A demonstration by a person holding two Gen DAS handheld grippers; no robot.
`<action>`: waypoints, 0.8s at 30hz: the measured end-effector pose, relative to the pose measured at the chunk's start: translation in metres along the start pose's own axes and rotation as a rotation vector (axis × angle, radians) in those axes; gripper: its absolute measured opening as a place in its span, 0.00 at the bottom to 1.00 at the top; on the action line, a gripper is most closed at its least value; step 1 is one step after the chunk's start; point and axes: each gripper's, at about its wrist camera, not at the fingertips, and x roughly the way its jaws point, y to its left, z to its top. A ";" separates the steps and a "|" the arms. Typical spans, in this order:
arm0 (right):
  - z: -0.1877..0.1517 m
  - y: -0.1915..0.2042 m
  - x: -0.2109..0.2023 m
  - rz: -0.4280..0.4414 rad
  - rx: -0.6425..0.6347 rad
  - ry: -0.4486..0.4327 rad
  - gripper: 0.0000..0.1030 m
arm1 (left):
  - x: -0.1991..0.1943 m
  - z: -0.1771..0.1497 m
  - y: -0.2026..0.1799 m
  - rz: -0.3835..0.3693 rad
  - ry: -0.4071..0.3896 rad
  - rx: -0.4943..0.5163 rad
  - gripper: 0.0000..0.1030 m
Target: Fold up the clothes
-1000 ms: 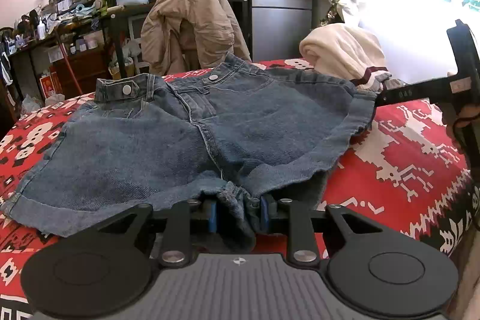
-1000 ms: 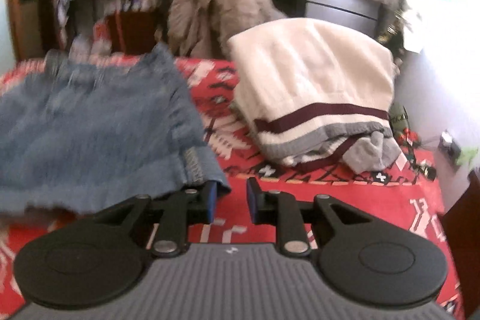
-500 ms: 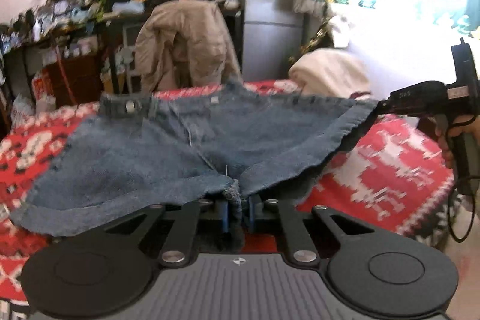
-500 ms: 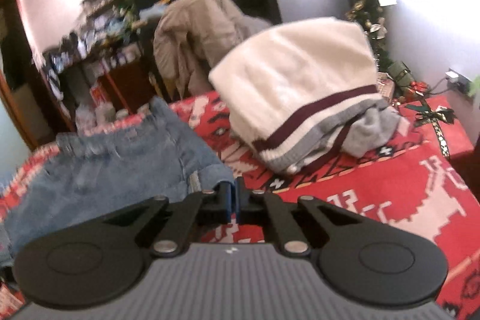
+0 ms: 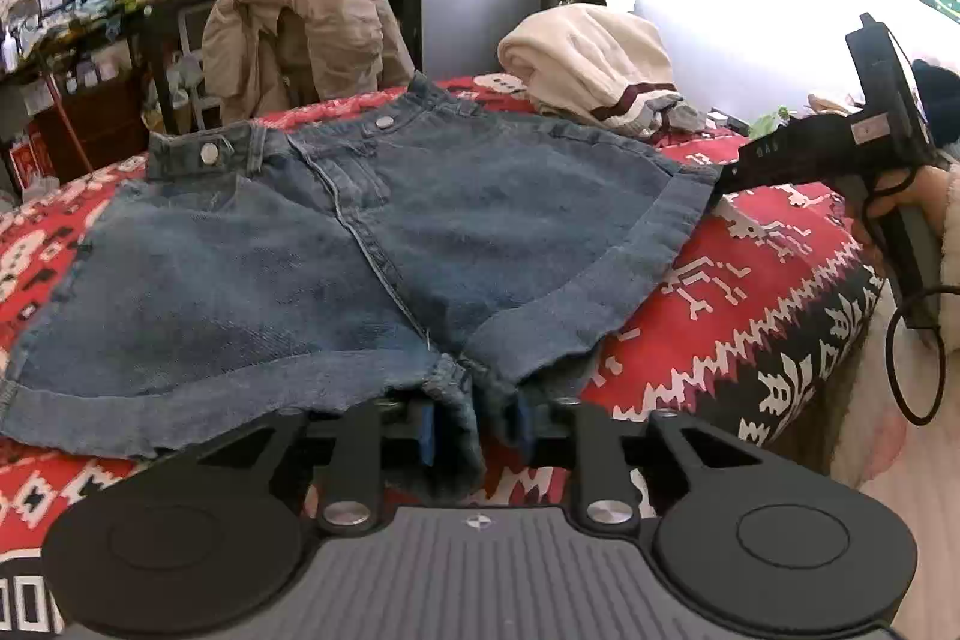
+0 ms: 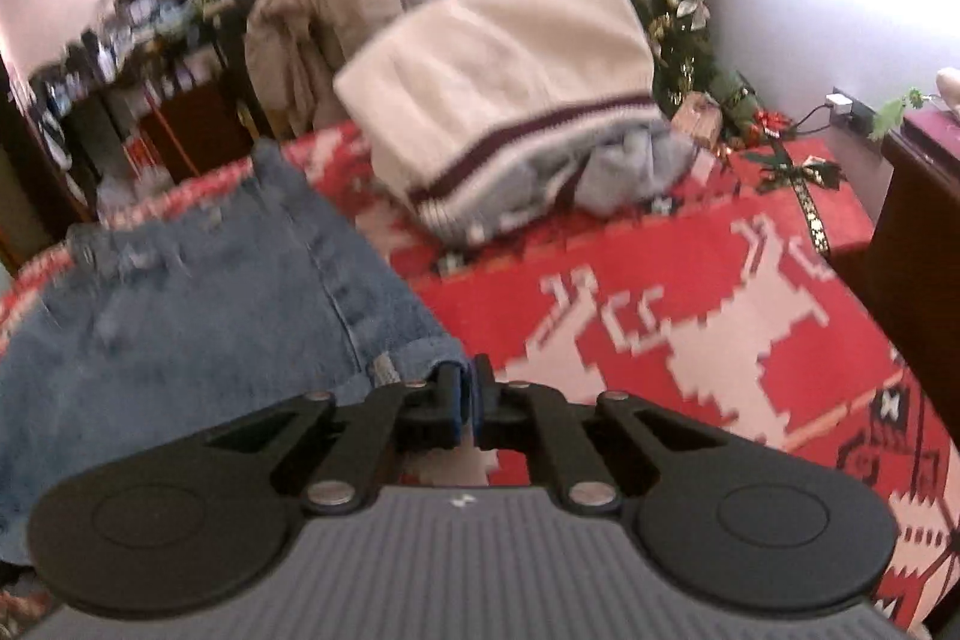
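Observation:
Blue denim shorts [image 5: 360,232] lie spread flat, front up, on a red patterned bedspread [image 5: 750,280]. My left gripper [image 5: 474,421] is at the crotch hem; its jaws are opening, and a loose fold of denim hangs between them without being pinched. My right gripper [image 5: 723,178], held by a person's hand [image 5: 900,208], has its tip at the right leg's cuff corner. In the right wrist view the right gripper [image 6: 468,382] shows a narrow, widening gap. The shorts' [image 6: 180,310] cuff ends at its left fingertip, and I see no cloth in the gap.
A folded cream sweater [image 5: 588,58] with a maroon stripe sits on the bed behind the shorts, also seen as the sweater [image 6: 510,100]. A tan jacket [image 5: 300,16] hangs over a chair beyond the bed. Dark wooden furniture [image 6: 918,220] stands at the right.
Half a second ago both grippers were pinched on the shorts and held them taut. Now both sets of jaws have parted and the shorts have settled flat on the bed.

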 end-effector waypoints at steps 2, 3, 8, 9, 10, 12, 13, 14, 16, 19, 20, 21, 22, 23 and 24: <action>-0.005 0.000 -0.006 -0.014 0.000 0.001 0.13 | -0.009 -0.001 0.004 -0.011 -0.012 0.003 0.38; -0.007 0.000 -0.010 -0.017 0.007 -0.002 0.13 | -0.014 -0.002 0.007 -0.014 -0.019 0.001 0.41; -0.010 0.018 -0.053 -0.029 -0.060 -0.046 0.13 | -0.035 -0.002 0.021 -0.003 -0.044 0.008 0.42; -0.012 0.026 -0.062 -0.022 -0.089 -0.053 0.13 | -0.039 -0.003 0.024 0.000 -0.048 0.010 0.42; -0.013 0.035 -0.071 -0.012 -0.118 -0.059 0.13 | -0.041 -0.002 0.029 0.008 -0.052 0.008 0.42; -0.017 0.054 -0.086 0.028 -0.152 -0.064 0.14 | -0.048 -0.002 0.040 0.020 -0.059 -0.012 0.42; -0.019 0.065 -0.093 0.054 -0.161 -0.062 0.14 | -0.051 -0.002 0.046 0.021 -0.060 -0.022 0.42; -0.021 0.076 -0.098 0.085 -0.164 -0.057 0.14 | -0.054 -0.002 0.053 0.028 -0.062 -0.034 0.42; -0.027 0.102 -0.105 0.155 -0.164 -0.031 0.15 | -0.060 -0.003 0.067 0.042 -0.065 -0.056 0.42; -0.038 0.139 -0.114 0.262 -0.166 0.021 0.15 | -0.069 -0.007 0.094 0.078 -0.062 -0.091 0.44; -0.043 0.152 -0.118 0.295 -0.179 0.038 0.15 | -0.072 -0.009 0.102 0.095 -0.059 -0.092 0.44; -0.048 0.167 -0.121 0.308 -0.207 0.048 0.15 | -0.074 -0.010 0.110 0.113 -0.057 -0.091 0.45; -0.053 0.184 -0.123 0.313 -0.254 0.055 0.15 | -0.077 -0.013 0.119 0.134 -0.053 -0.086 0.45; -0.058 0.197 -0.125 0.326 -0.285 0.064 0.15 | -0.079 -0.015 0.128 0.151 -0.048 -0.080 0.46; -0.062 0.208 -0.126 0.342 -0.310 0.075 0.15 | -0.081 -0.017 0.137 0.168 -0.044 -0.078 0.49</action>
